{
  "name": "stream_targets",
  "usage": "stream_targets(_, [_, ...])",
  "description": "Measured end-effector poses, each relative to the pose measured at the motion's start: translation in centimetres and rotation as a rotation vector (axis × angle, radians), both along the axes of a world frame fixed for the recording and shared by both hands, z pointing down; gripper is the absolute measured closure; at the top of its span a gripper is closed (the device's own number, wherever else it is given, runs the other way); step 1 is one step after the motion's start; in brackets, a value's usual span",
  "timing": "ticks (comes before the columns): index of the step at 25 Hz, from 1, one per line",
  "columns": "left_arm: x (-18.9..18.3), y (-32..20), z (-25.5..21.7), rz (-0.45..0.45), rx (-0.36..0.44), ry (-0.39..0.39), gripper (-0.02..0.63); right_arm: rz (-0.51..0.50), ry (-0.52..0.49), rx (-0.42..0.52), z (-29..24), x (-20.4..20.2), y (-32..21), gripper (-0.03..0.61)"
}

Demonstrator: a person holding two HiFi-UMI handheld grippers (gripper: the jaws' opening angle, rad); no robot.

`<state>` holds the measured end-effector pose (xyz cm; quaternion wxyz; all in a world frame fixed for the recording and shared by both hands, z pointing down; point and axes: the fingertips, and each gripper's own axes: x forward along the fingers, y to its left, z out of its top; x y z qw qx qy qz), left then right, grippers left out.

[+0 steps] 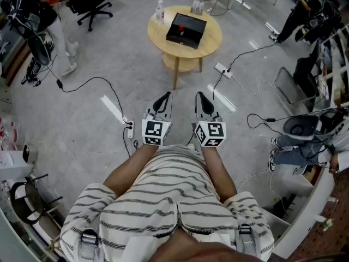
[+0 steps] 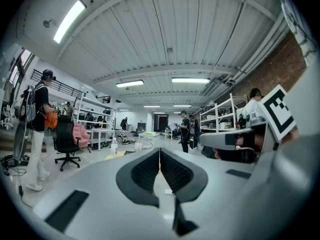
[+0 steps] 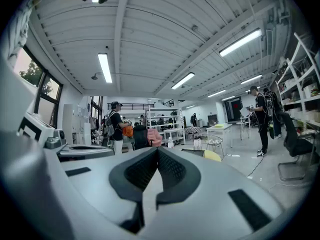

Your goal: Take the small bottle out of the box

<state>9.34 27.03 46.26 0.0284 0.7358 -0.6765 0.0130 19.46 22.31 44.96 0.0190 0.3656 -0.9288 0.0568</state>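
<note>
A black box [image 1: 186, 29] with a small red patch on top lies on the round wooden table [image 1: 210, 43], a few steps ahead of me. Its inside does not show, so I see no small bottle in it. A clear water bottle [image 1: 160, 11] stands at the table's far left edge. I hold both grippers close to my body, well short of the table, pointing at it. The left gripper [image 1: 166, 96] [image 2: 159, 152] is shut and empty. My right gripper [image 1: 199, 96] [image 3: 157, 152] is shut too, with nothing between its pads. In the right gripper view the table [image 3: 213, 155] is a yellow sliver beyond the jaws.
Cables and power strips [image 1: 129, 129] [image 1: 223, 70] lie on the grey floor between me and the table. A black office chair [image 1: 90, 1] and a person [image 1: 52, 23] are at the far left. Another person [image 1: 305, 10] stands far right. Shelving and gear line the right side [image 1: 305, 130].
</note>
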Motion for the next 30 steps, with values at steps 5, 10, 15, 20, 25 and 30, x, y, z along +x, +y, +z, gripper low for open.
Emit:
stream_targets(5, [-1.4, 0.1, 0.4, 0.004, 0.000, 0.019, 0.592, 0.002, -0.007, 0.009, 0.1, -1.3, 0.3, 0.560])
stream_targets(10, [-2.5, 0.2, 0.6, 0.030, 0.000, 0.022, 0.592, 0.025, -0.005, 0.012, 0.0, -2.2, 0.6, 0.560])
stream_targets(15, [-3.8, 1.0, 0.7, 0.057, 0.005, 0.033, 0.592, 0.068, 0.012, 0.020, 0.0, -3.2, 1.7, 0.560])
stream_targets(20, [-5.4, 1.4, 1.7, 0.053, -0.004, 0.061, 0.592, 0.074, 0.034, 0.025, 0.3, -4.4, 2.5, 0.560])
stream_targets(25, [-6.1, 1.8, 2.2, 0.041, -0.018, 0.076, 0.592, 0.106, 0.029, 0.016, 0.4, -4.3, 2.4, 0.560])
stream_targets(30, [-6.1, 1.6, 3.1, 0.055, -0.039, 0.054, 0.592, 0.095, 0.034, 0.012, 1.3, -5.2, 2.2, 0.560])
